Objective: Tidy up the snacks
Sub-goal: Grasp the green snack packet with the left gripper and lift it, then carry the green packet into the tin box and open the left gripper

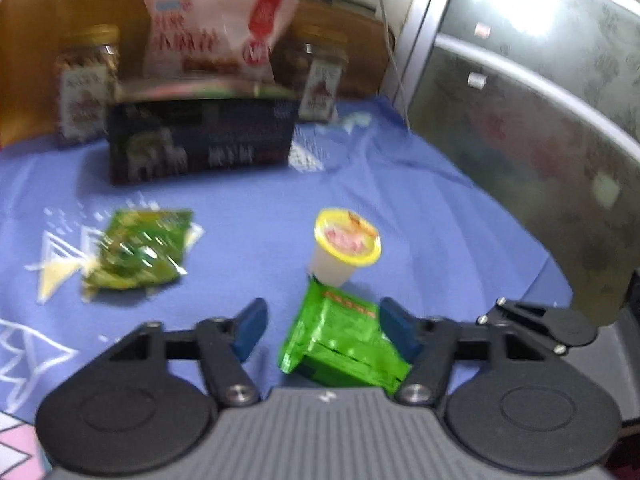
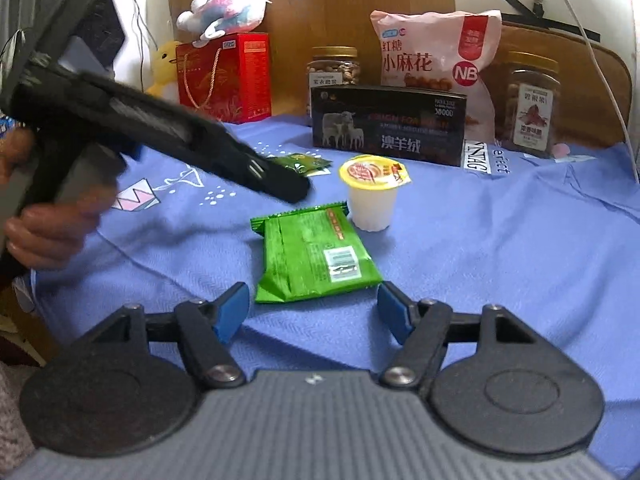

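Observation:
A bright green snack packet (image 1: pixel 340 340) (image 2: pixel 314 256) lies on the blue cloth. A jelly cup with a yellow lid (image 1: pixel 346 246) (image 2: pixel 374 192) stands just behind it. A second, crumpled green packet (image 1: pixel 140 252) (image 2: pixel 302 162) lies farther left. My left gripper (image 1: pixel 322 326) is open, and the green packet sits between its fingers near the right pad (image 1: pixel 396 330). In the right wrist view the left gripper's black body (image 2: pixel 160 132) hovers over the cloth, held by a hand. My right gripper (image 2: pixel 312 312) is open and empty just in front of the green packet.
At the back stand a dark box with sheep on it (image 2: pixel 388 126) (image 1: pixel 200 140), a pink snack bag (image 2: pixel 436 52) (image 1: pixel 216 28), two jars of nuts (image 2: pixel 334 66) (image 2: pixel 530 100), a red gift box (image 2: pixel 224 76) and plush toys (image 2: pixel 228 6). A grey cabinet (image 1: pixel 540 100) stands at the right.

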